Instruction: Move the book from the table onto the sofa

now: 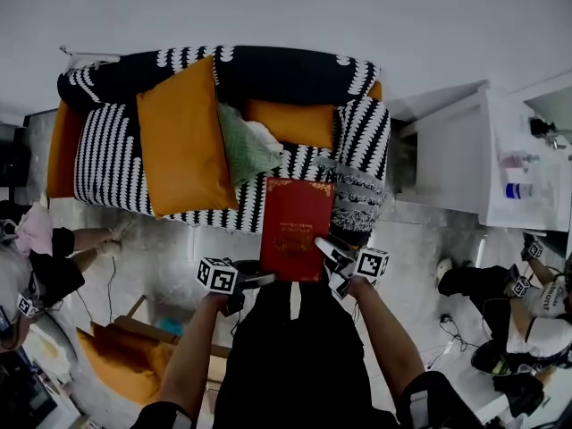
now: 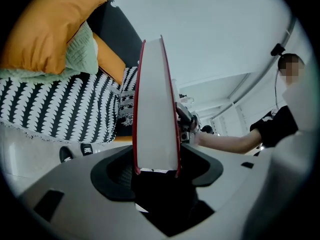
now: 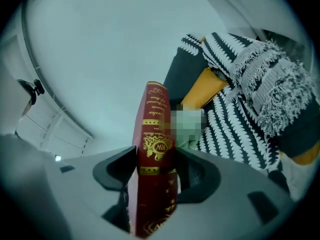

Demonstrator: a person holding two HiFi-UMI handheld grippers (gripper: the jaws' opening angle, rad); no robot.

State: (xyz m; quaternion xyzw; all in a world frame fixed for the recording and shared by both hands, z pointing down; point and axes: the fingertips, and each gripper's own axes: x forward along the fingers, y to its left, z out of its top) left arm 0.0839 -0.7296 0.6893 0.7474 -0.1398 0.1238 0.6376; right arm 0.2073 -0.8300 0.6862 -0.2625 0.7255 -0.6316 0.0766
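A red hardback book [image 1: 294,228] with gold print is held flat between both grippers, over the front edge of the black-and-white patterned sofa [image 1: 107,155]. My left gripper [image 1: 253,278] is shut on the book's page edge [image 2: 156,109], which fills the gap between its jaws. My right gripper [image 1: 332,259] is shut on the book's red spine [image 3: 155,174] with its gold lettering. In both gripper views the book stands edge-on, with the sofa beyond it.
On the sofa lie a large orange cushion [image 1: 181,137], a green knitted throw [image 1: 246,147], a smaller orange cushion [image 1: 290,121] and a fringed patterned cushion [image 1: 357,195]. A white cabinet [image 1: 465,155] stands right of it. People sit on the floor at both sides.
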